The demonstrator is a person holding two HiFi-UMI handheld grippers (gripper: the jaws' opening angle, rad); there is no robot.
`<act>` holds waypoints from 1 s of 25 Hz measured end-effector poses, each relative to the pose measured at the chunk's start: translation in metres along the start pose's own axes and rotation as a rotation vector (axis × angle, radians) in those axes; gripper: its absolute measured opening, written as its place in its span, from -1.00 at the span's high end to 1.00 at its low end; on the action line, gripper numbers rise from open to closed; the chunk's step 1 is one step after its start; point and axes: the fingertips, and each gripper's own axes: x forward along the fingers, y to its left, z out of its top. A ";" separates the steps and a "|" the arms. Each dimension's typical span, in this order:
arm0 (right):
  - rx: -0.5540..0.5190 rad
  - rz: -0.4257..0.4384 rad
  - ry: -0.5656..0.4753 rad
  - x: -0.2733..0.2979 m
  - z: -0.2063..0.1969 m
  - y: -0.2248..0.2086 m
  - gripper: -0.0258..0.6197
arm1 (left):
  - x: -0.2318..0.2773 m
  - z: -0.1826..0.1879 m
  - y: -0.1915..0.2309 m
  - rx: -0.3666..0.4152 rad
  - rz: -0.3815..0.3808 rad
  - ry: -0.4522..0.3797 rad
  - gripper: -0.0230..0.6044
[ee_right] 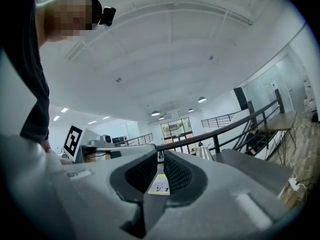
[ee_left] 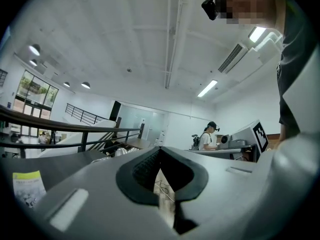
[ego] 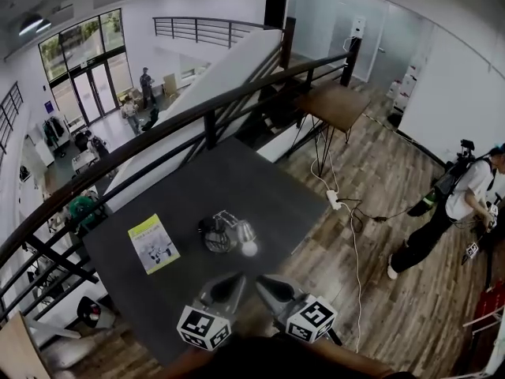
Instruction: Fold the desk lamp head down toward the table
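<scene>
- Yellow-green booklet [ego: 153,244], just one, lies towards the desk's [ego: 237,172] left edge.
- One desk lamp [ego: 226,234] sits mid-desk, lying low on the top.
- Two grippers point level over the near edge, side by side. The left gripper [ego: 233,283] is pressed together and empty. The right gripper [ego: 265,284] is slightly spread and empty.

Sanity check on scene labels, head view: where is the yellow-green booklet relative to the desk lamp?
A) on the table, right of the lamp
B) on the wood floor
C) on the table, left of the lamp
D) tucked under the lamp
C: the booklet lies flat on the dark table, left of the desk lamp and apart from it.
</scene>
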 end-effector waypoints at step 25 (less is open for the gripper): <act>0.005 0.372 0.266 0.132 -0.011 -0.121 0.33 | 0.084 0.013 0.110 -0.023 0.410 -0.052 0.92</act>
